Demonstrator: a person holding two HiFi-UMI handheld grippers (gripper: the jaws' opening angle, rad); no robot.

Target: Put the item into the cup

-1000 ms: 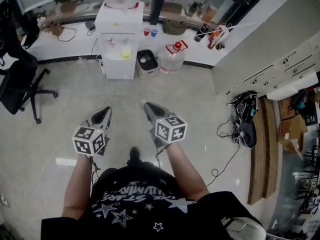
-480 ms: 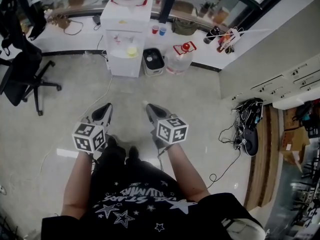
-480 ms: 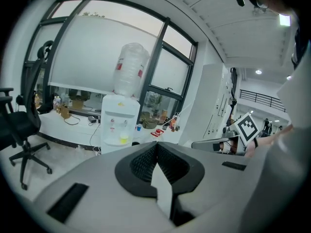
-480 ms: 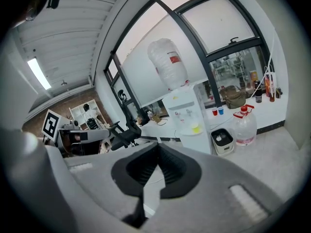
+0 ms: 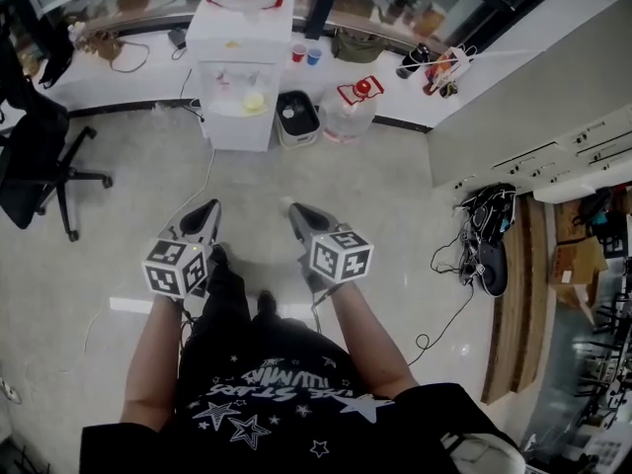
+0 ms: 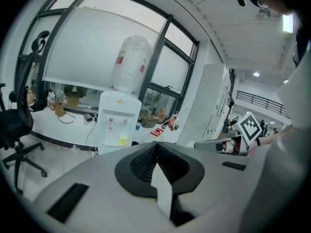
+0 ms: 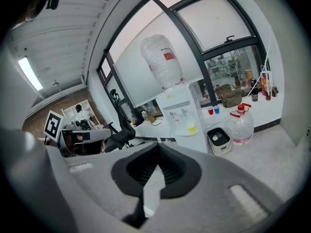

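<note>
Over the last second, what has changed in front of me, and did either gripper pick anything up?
The person's left foot has stepped forward under the left gripper, and the head view swayed slightly. Nothing was taken hold of or let go. The left gripper and the right gripper stayed shut and empty, held out side by side. The water dispenser and the cups on the ledge did not move.

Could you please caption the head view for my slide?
Shut, empty left gripper and right gripper point toward a water dispenser.
</note>
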